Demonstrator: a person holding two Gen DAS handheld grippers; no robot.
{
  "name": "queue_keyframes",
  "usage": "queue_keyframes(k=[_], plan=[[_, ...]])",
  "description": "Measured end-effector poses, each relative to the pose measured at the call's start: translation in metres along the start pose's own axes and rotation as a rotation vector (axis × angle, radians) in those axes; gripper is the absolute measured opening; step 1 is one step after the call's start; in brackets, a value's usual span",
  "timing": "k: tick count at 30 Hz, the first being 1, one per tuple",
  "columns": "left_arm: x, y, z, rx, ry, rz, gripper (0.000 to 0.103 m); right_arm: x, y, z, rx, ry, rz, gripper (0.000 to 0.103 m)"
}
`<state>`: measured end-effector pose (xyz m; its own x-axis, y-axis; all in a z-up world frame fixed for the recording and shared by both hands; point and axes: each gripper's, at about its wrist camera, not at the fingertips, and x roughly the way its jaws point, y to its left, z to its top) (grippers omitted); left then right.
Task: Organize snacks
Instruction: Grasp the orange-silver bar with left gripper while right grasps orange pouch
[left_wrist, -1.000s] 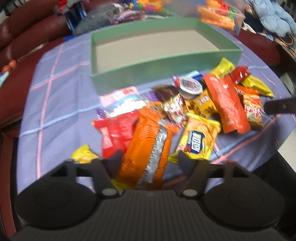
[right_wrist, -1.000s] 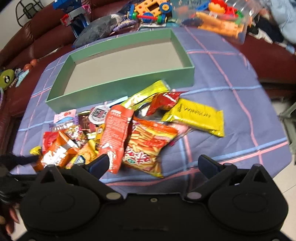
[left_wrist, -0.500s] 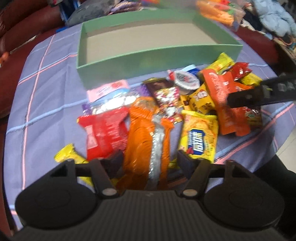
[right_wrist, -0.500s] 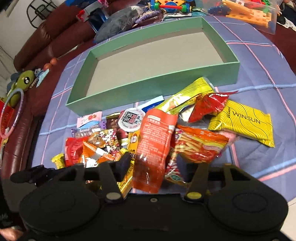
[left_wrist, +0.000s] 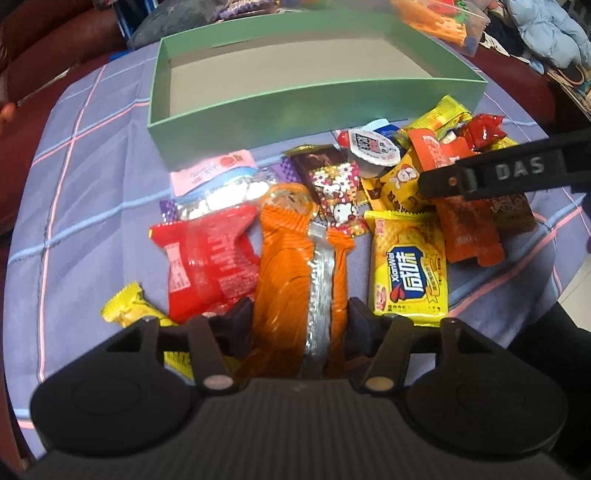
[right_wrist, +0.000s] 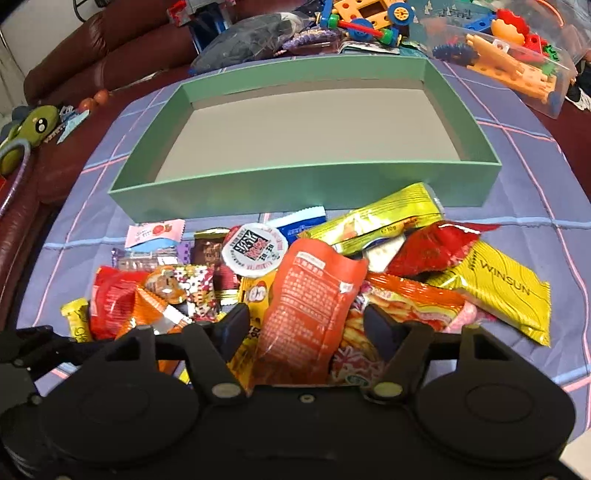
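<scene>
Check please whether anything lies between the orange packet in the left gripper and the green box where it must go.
Yes. The left gripper, jaws closing on the orange packet, faces a Hello Kitty packet, a clear sweets bag and a pink sachet before the green box; its near wall also stands up.

Checked purple tablecloth (right_wrist: 524, 177), green box (right_wrist: 295, 184), snack pile (right_wrist: 317, 280)
</scene>
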<state>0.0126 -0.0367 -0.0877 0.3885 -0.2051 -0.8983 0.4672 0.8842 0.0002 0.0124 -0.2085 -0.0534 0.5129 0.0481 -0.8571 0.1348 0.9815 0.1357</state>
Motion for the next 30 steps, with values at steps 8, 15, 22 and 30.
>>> queue_keyframes(k=[8, 15, 22, 30], plan=[[-0.013, 0.021, 0.002, -0.105, -0.035, -0.074, 0.048, -0.026, -0.007, 0.002, 0.033, -0.045, 0.097, 0.064], [-0.019, 0.048, 0.001, -0.224, -0.058, -0.125, 0.048, -0.02, -0.016, 0.0, 0.088, 0.032, 0.142, 0.064], [-0.022, 0.056, -0.001, -0.241, -0.086, -0.137, 0.048, -0.006, -0.017, -0.001, 0.085, 0.021, 0.041, 0.066], [-0.029, 0.063, -0.004, -0.269, -0.106, -0.147, 0.048, -0.005, 0.004, -0.004, -0.001, -0.004, 0.066, 0.031]])
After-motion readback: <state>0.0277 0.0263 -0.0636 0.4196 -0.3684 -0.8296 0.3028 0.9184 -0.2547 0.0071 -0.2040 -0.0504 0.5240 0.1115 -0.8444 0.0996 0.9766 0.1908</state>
